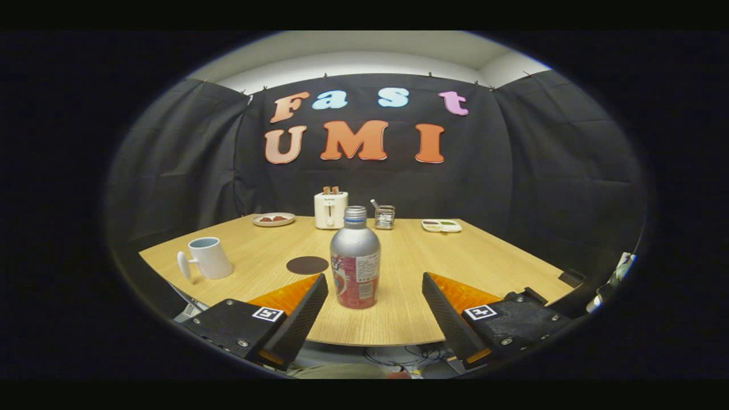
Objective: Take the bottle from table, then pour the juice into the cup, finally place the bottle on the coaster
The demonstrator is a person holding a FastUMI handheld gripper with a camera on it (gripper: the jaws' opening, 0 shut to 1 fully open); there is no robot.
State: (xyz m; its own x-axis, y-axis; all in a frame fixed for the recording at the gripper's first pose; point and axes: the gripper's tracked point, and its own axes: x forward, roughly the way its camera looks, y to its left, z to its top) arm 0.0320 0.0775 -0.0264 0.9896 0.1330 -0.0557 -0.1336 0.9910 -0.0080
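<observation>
Tool [375,290] released, fingers spread wide; bottle [355,259] upright on counter [455,256], just ahead, nearer the left finger. Risk: off-centre close knocks it toward coaster [307,265]; cup [206,257] far left.

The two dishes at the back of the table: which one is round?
The round plate left of the toaster, holding brownish pieces. The other dish, beyond the holder, is oblong.

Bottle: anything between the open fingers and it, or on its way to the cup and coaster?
Nothing visible. The gripper is open, and the bottle stands upright just ahead, nearer one finger. Bare table lies between it and the coaster beside it, and the cup beyond the coaster.
</observation>
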